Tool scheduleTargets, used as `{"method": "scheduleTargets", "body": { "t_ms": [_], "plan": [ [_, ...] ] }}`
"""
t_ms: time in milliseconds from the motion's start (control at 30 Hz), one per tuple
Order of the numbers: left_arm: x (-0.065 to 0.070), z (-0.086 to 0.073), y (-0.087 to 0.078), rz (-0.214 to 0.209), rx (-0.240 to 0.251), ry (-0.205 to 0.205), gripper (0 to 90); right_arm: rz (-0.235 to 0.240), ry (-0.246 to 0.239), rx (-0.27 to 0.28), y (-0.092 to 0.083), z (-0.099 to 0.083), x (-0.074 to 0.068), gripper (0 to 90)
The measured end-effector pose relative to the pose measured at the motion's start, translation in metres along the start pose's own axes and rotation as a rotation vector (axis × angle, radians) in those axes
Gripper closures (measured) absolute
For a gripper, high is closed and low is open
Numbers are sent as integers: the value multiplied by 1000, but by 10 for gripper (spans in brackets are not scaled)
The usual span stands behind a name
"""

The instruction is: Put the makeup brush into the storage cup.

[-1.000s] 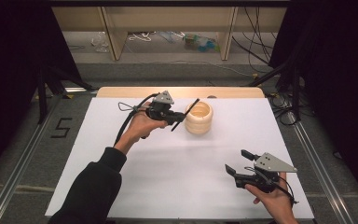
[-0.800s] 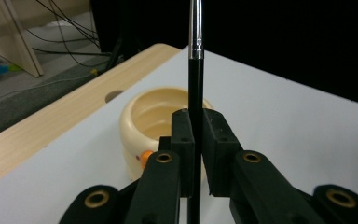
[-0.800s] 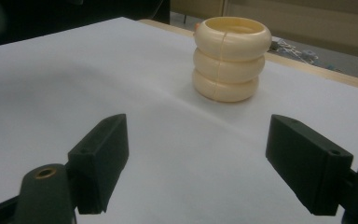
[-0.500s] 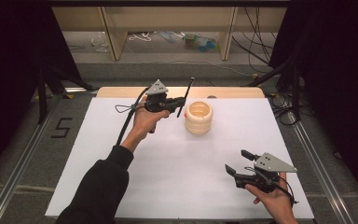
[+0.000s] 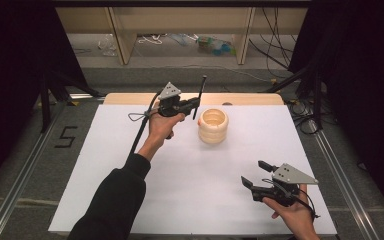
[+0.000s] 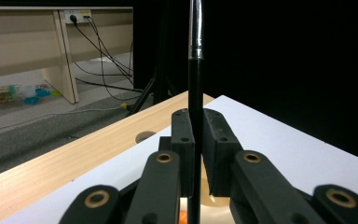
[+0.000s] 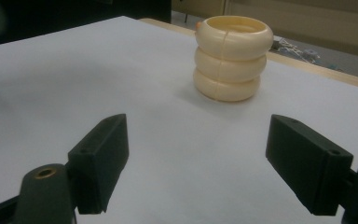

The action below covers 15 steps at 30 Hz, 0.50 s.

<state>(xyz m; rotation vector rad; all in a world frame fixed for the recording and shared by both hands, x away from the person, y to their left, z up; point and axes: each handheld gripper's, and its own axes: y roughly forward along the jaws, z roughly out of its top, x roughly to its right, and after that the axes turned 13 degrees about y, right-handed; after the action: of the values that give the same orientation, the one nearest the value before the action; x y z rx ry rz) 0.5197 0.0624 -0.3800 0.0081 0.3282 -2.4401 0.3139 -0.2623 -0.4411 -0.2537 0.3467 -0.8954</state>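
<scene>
High view, setting: a white sheet covers the tabletop, with a strip of bare pale wood along the far edge.
Holder: a cream, ribbed, ring-stacked cup stands upright at the far middle of the sheet; something orange shows at its rim in the right gripper view.
Rod: a thin black stick with a silver metal band stands almost upright, just left of the cup and raised above it.
Left tongs: closed narrowly on the stick's lower shaft, probably to keep it vertical for passing through the cup's mouth.
Left arm: reaches far forward in a dark sleeve, wrist lifted, tongs pointing right.
Right tongs: spread wide and holding nothing, low at the near right, aimed towards the cup, well apart from it.
Right hand: rests near the tabletop's near edge, seemingly waiting.
</scene>
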Motion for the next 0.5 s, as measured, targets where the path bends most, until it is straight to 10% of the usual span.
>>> {"method": "scheduleTargets", "body": {
  "t_ms": [500],
  "plan": [
    [14, 7, 31, 23, 27, 7, 837, -3, 12, -47, -2, 1, -1, 224]
  ]
}}
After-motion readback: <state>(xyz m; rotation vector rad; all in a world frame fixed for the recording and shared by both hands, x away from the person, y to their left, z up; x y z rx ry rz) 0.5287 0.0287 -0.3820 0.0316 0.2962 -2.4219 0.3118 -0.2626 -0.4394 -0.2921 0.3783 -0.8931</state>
